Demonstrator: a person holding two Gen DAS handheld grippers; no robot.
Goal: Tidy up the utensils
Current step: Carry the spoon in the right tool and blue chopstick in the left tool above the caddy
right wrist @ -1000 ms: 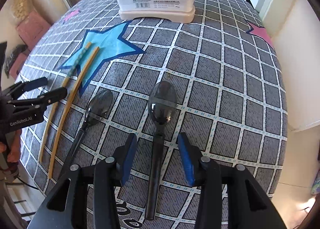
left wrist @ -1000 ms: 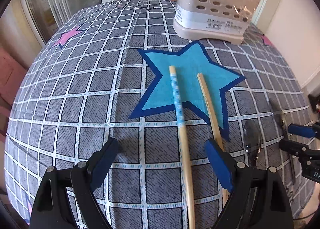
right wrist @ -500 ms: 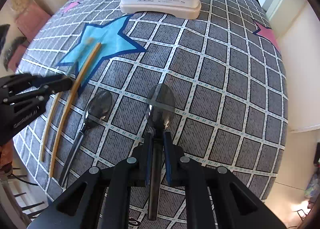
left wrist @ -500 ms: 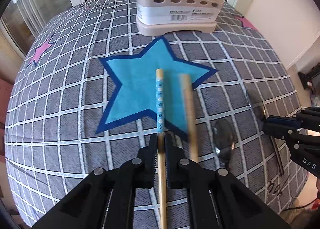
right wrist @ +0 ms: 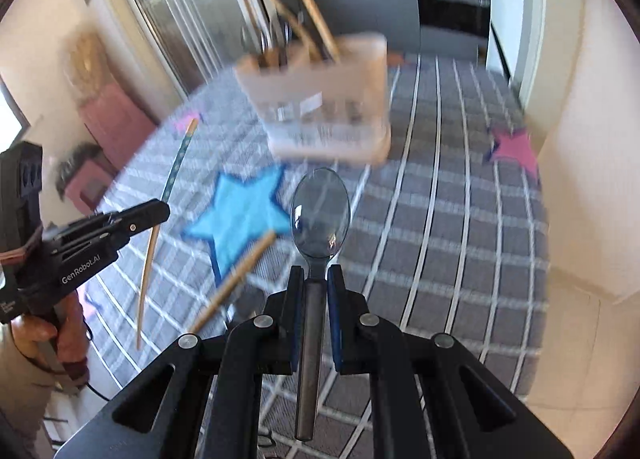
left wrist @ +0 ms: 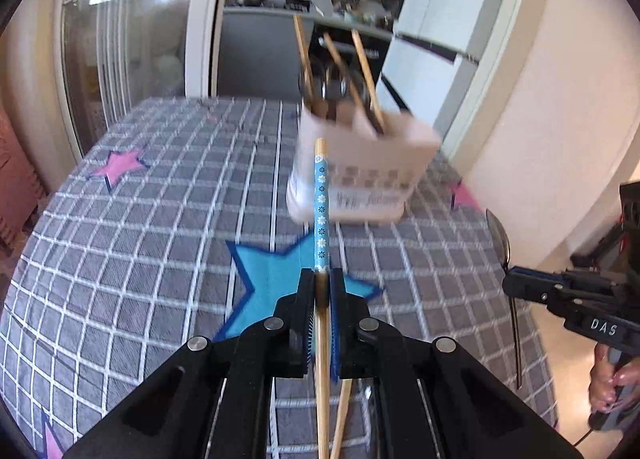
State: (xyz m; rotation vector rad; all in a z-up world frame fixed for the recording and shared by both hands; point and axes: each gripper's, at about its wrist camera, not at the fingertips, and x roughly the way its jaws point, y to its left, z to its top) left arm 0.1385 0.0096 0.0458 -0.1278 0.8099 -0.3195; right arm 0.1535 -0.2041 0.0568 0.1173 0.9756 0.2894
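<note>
My left gripper (left wrist: 319, 283) is shut on a chopstick with a blue flowered band (left wrist: 321, 215), held in the air and pointing at the beige utensil caddy (left wrist: 360, 175). It also shows in the right wrist view (right wrist: 154, 215) with the chopstick (right wrist: 174, 175). My right gripper (right wrist: 317, 279) is shut on a dark metal spoon (right wrist: 320, 211), lifted above the table, bowl toward the caddy (right wrist: 324, 115). The spoon also shows in the left wrist view (left wrist: 500, 243). A plain chopstick (right wrist: 236, 279) lies on the cloth. The caddy holds several chopsticks and spoons.
The table wears a grey checked cloth (left wrist: 140, 243) with a blue star (right wrist: 240, 215) and pink stars (right wrist: 514, 147). A second spoon lies mostly hidden under my right gripper. A wall is close on the right, a glass door on the left.
Both grippers closed on their utensils and lifted them off the cloth, tilting up toward the caddy. The plain chopstick stayed on the table.
</note>
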